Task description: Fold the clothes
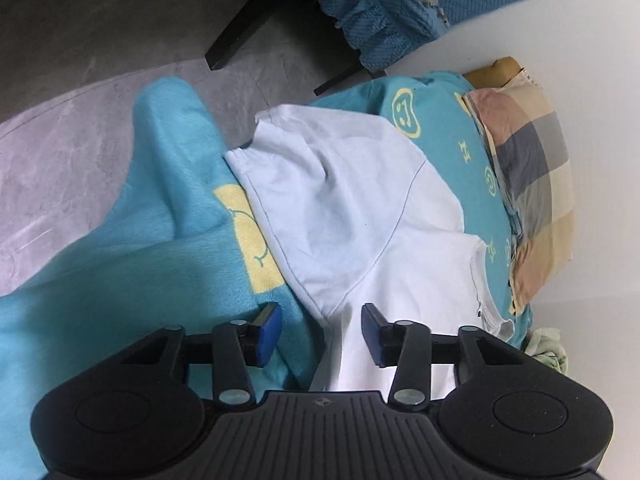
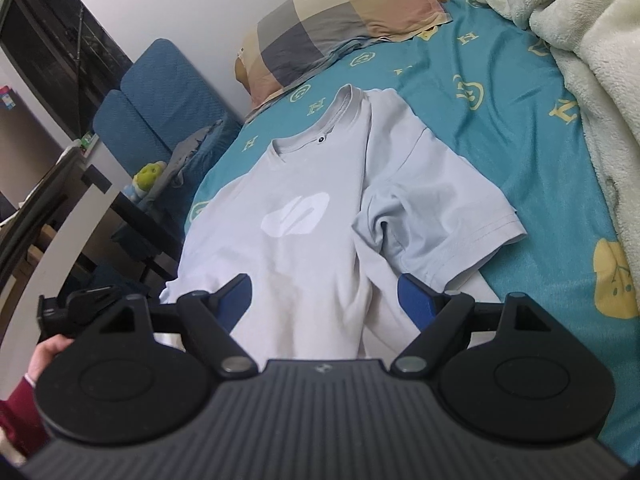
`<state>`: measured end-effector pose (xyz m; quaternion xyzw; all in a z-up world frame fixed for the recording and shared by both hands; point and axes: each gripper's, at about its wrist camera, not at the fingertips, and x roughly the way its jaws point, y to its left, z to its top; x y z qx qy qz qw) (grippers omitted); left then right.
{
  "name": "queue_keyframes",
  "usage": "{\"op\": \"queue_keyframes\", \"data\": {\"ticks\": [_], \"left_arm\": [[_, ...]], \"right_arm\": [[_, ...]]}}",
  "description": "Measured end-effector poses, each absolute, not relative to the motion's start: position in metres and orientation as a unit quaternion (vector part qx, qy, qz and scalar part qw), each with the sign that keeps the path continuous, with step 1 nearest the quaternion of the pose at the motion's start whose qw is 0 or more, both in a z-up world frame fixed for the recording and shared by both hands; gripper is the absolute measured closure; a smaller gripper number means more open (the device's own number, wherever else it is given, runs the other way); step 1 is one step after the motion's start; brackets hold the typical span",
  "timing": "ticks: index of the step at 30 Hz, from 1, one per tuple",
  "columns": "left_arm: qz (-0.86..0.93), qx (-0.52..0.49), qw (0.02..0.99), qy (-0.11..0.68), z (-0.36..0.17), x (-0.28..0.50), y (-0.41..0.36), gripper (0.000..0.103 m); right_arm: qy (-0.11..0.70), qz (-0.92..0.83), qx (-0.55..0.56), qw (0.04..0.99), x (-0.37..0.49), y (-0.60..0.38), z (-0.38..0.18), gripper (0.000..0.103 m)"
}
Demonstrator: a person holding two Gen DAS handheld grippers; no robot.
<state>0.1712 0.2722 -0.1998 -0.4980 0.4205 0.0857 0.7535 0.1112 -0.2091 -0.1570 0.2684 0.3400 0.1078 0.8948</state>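
A white T-shirt (image 2: 304, 216) lies face up on a teal bed sheet (image 2: 500, 120), collar toward the pillow, with a pale logo on its chest. Its right sleeve (image 2: 452, 216) spreads out flat; a fold runs down the body beside it. My right gripper (image 2: 326, 300) hovers open over the shirt's lower body, blue pads apart, nothing between them. In the left wrist view the same T-shirt (image 1: 360, 208) shows its other sleeve (image 1: 320, 184) lying near the bed's edge. My left gripper (image 1: 320, 332) stands open just above the armpit seam, empty.
A checked pillow (image 2: 344, 28) sits at the head of the bed by the wall. A pale green fleece blanket (image 2: 580, 60) is heaped along the right side. A blue chair (image 2: 156, 104) stands left of the bed, the grey floor (image 1: 100, 80) below. A hand (image 2: 44, 356) holds the other gripper.
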Motion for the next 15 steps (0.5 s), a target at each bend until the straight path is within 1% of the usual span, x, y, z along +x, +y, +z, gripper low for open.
{"op": "queue_keyframes", "data": {"ticks": [1, 3, 6, 8, 12, 15], "left_arm": [[0.088, -0.491, 0.757, 0.421, -0.202, 0.173, 0.272, 0.094], [0.095, -0.476, 0.772, 0.409, -0.198, 0.177, 0.273, 0.096], [0.114, -0.449, 0.801, 0.38, -0.184, 0.179, 0.277, 0.097], [0.121, -0.428, 0.813, 0.375, -0.177, 0.184, 0.283, 0.097], [0.109, -0.368, 0.833, 0.398, -0.185, 0.192, 0.278, 0.096], [0.098, -0.349, 0.834, 0.415, -0.19, 0.193, 0.275, 0.089]], "right_arm": [[0.342, 0.109, 0.266, 0.895, 0.112, -0.207, -0.158, 0.021], [0.347, 0.111, 0.262, 0.894, 0.115, -0.204, -0.161, 0.021], [0.362, 0.112, 0.253, 0.89, 0.119, -0.2, -0.168, 0.021], [0.376, 0.11, 0.239, 0.889, 0.123, -0.197, -0.174, 0.021], [0.404, 0.105, 0.21, 0.884, 0.131, -0.19, -0.188, 0.022], [0.413, 0.106, 0.189, 0.885, 0.135, -0.186, -0.194, 0.022]]}}
